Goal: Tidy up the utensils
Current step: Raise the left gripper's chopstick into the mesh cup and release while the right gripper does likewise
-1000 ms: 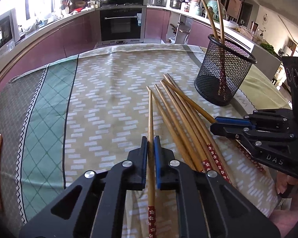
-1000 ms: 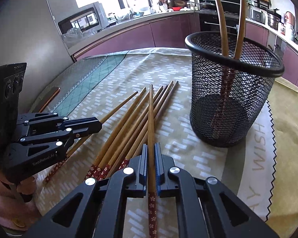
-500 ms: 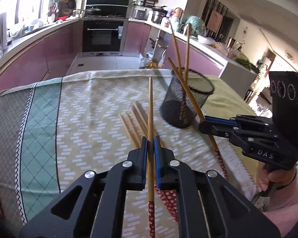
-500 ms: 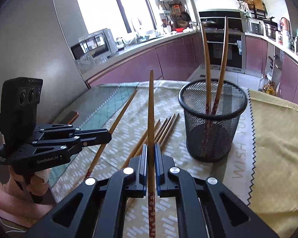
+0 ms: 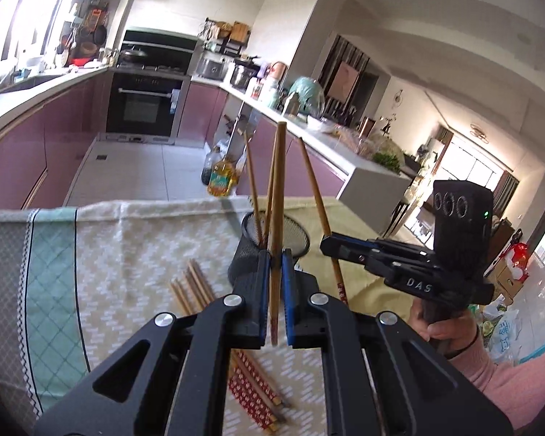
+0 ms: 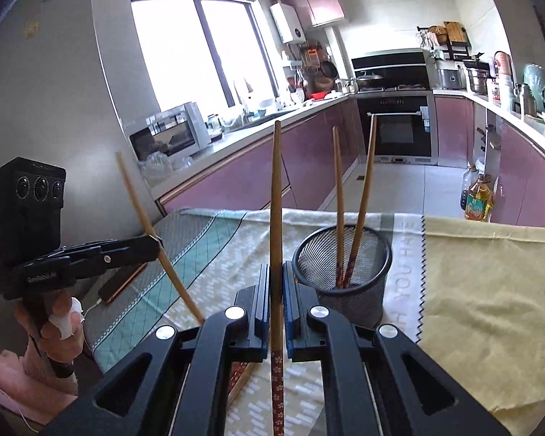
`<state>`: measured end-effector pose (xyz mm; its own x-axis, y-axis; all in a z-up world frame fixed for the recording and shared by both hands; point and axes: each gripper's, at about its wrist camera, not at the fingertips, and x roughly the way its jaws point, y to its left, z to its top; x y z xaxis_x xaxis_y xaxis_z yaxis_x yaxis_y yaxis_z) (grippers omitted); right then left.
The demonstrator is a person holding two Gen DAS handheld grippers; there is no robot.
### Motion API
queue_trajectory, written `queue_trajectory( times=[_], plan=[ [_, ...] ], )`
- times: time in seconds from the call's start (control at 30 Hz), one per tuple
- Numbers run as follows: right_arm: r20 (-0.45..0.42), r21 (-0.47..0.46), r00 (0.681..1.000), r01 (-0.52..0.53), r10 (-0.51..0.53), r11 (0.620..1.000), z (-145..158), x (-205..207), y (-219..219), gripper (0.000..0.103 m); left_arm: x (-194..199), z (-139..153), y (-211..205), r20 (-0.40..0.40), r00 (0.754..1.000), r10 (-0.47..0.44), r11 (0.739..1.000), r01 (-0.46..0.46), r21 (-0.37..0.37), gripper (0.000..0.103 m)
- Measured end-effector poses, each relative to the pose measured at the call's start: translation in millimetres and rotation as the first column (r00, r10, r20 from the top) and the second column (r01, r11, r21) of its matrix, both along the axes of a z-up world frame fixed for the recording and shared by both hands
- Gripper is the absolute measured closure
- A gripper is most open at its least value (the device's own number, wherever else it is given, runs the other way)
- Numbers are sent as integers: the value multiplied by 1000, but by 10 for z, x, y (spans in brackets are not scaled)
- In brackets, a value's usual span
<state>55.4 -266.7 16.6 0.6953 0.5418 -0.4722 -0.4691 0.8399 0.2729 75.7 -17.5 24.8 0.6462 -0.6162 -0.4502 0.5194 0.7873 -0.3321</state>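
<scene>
Each gripper is shut on one wooden chopstick, held above the table. My left gripper [image 5: 275, 254] clamps a chopstick [image 5: 279, 181] whose tip points up and forward. My right gripper [image 6: 275, 267] clamps another chopstick [image 6: 275, 196]; its red patterned end hangs below the jaws. A black mesh cup [image 6: 345, 272] stands on the cloth with two chopsticks [image 6: 363, 196] in it. In the left wrist view the cup [image 5: 294, 239] lies just behind my fingers. Several loose chopsticks [image 5: 196, 290] stay on the cloth. The other gripper shows in each view: right [image 5: 327, 245], left [image 6: 156, 245].
A patterned tablecloth [image 6: 229, 250] and a yellow cloth [image 6: 490, 290] cover the table. A phone [image 6: 121, 285] lies near the left edge. Beyond the table are purple kitchen cabinets, an oven [image 6: 396, 127] and an oil bottle [image 6: 477, 196] on the floor.
Both grippers have risen off the table and tilted upward, each lifting its chopstick out of the pile. The cup and the loose chopsticks now sit lower and farther in view.
</scene>
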Motion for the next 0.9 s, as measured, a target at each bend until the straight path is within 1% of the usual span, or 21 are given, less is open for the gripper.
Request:
queue_trajectory(
  times=[0.27, 0.5, 0.6, 0.73, 0.83, 0.9],
  plan=[
    [74, 27, 995, 69, -71, 997, 233, 255, -158, 97, 260, 340, -98, 62, 998, 14, 998, -10, -56, 96],
    [113, 63, 986, 120, -126, 991, 358, 511, -274, 97, 448, 565, -212, 105, 994, 34, 998, -28, -63, 96],
    [117, 87, 982, 136, -145, 987, 368, 627, -290, 97, 531, 617, -276, 113, 992, 52, 998, -47, -43, 96],
    [115, 109, 978, 160, -172, 981, 334, 786, -300, 97, 675, 614, -404, 100, 994, 49, 999, -49, -1, 96],
    [101, 107, 977, 175, -186, 979, 262, 865, -264, 97, 761, 543, -529, 90, 995, 46, 997, -51, 56, 96],
    [81, 101, 979, 179, -188, 979, 197, 909, -249, 97, 817, 469, -617, 67, 997, 27, 995, -34, 93, 96]
  ],
)
